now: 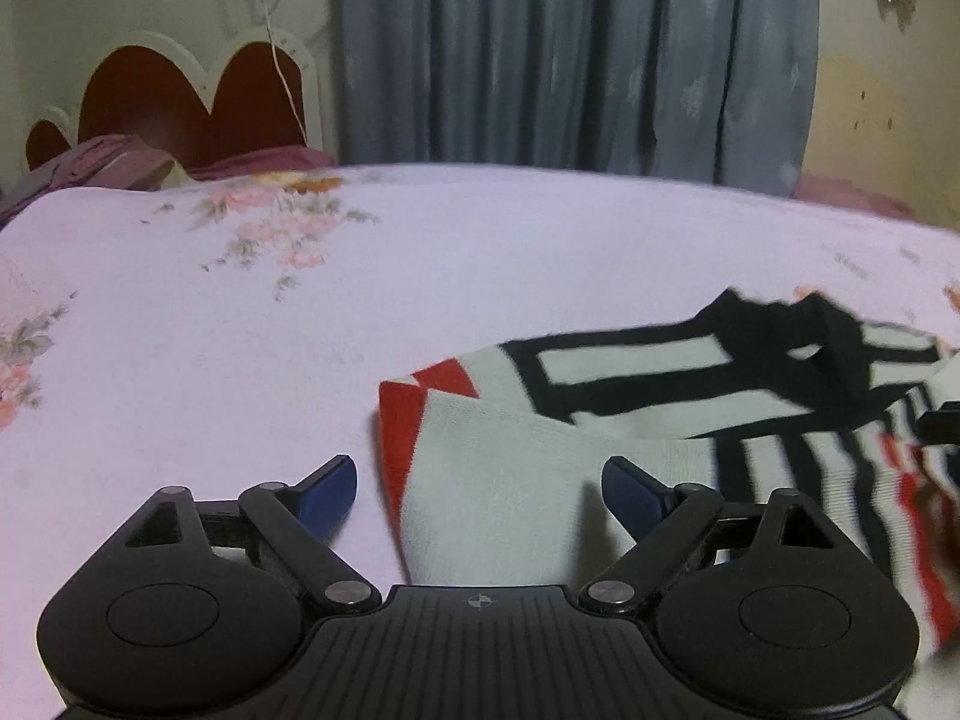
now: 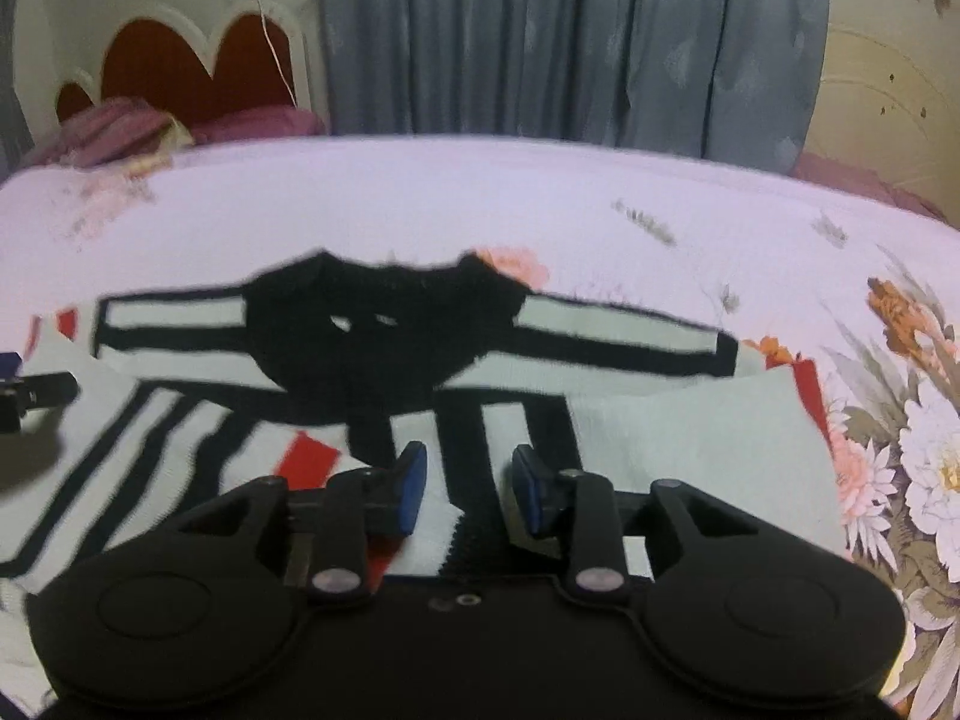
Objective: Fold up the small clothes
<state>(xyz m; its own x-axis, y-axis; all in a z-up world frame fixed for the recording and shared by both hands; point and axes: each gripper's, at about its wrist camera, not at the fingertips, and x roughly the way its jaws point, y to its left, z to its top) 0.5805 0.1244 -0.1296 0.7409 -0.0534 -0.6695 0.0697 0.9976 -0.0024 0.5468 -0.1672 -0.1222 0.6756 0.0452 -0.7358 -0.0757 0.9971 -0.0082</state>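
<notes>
My left gripper [image 1: 474,483] gapes wide over the soft white, black-and-red striped knit sweater [image 1: 600,414]; only my right view shows its black collar [image 2: 384,324], with my right gripper [image 2: 468,480] half open, holding nothing.

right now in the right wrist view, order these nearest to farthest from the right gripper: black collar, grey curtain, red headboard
1. Black collar of the sweater, just ahead of the right gripper.
2. Red headboard, far left, past the bed.
3. Grey curtain, at the back; nearly level with the headboard.

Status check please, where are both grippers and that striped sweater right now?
Left gripper open over sweater's sleeve. Right gripper open, low over striped sweater lying on floral bedsheet. Nothing in the way.
</notes>
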